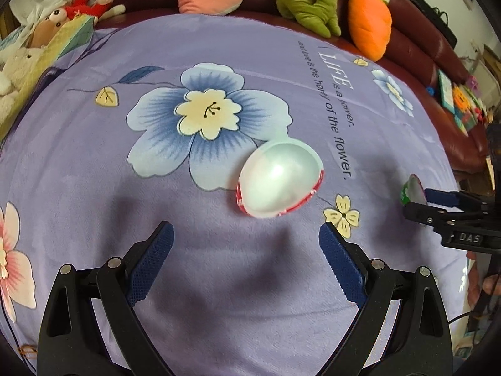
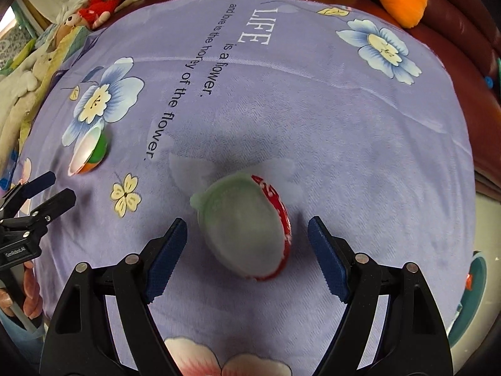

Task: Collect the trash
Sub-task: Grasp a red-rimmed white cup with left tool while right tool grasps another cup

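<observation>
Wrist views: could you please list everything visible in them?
first cup: one, white inside, red rim, on its side beside the blue flower.
second cup: one, red outside, on its side on plain blanket.
blanket: one, purple, flowered, underneath.
plush toys: several, orange, green, pink, red, on sofa.
sofa: one, dark red, far edge.
left hand-held gripper: one, black, blue pads, open, facing first cup.
right hand-held gripper: one, same colours, open, straddling second cup.

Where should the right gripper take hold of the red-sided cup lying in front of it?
Across the body, one pad on each side wall, coming down from above. The cup lies tipped on its side on the blanket, its mouth facing the camera. The open right gripper already straddles it without touching. The rim looks too thin to grip.
</observation>
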`<state>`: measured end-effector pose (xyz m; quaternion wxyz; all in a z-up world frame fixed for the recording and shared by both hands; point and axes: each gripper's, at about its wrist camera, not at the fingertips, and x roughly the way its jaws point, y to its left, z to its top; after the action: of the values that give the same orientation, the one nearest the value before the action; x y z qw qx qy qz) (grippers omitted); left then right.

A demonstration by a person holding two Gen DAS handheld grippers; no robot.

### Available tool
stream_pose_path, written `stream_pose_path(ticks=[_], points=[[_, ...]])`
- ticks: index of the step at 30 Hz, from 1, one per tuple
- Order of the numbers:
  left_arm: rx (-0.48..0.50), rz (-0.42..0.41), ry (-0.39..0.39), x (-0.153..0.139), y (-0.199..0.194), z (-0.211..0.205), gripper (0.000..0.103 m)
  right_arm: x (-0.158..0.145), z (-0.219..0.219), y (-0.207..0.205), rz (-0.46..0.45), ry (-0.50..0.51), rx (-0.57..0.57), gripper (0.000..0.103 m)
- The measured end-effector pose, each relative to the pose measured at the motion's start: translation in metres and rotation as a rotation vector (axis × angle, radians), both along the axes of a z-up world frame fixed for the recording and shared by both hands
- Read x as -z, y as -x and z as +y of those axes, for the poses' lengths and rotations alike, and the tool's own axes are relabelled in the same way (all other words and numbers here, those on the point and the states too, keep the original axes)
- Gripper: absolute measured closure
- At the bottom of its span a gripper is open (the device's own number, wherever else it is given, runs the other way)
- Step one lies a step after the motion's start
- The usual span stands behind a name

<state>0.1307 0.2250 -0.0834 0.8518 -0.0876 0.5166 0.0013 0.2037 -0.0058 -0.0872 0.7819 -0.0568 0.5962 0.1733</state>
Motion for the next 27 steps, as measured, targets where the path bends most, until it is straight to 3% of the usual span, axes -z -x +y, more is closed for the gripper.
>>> stream_pose_path(ticks=[1, 12, 13, 14, 21, 27], points=[[0.006, -0.001, -0.006, 0.0, -0.003, -0.001, 0.009, 0.002, 0.0, 0.0, 0.0, -0.002, -0.001, 0.047], [0.089, -0.008, -0.048, 0.009, -0.04, -0.017, 0.01, -0.008, -0.016, 0.01, -0.014, -0.031, 0.023, 0.048], [0.094, -0.017, -0.06, 0.009, -0.042, -0.019, 0.019, -0.009, -0.02, 0.011, -0.012, -0.037, 0.032, 0.048], [0.1, -0.024, -0.071, 0.009, -0.043, -0.021, 0.046, -0.009, -0.022, 0.011, -0.01, -0.042, 0.039, 0.048], [0.089, -0.034, -0.044, 0.005, -0.035, -0.036, 0.048, -0.013, -0.049, 0.024, -0.007, -0.075, 0.089, 0.048], [0.134, -0.043, -0.034, -0.005, -0.025, -0.07, 0.048, -0.022, -0.071, 0.035, -0.02, -0.099, 0.129, 0.048]])
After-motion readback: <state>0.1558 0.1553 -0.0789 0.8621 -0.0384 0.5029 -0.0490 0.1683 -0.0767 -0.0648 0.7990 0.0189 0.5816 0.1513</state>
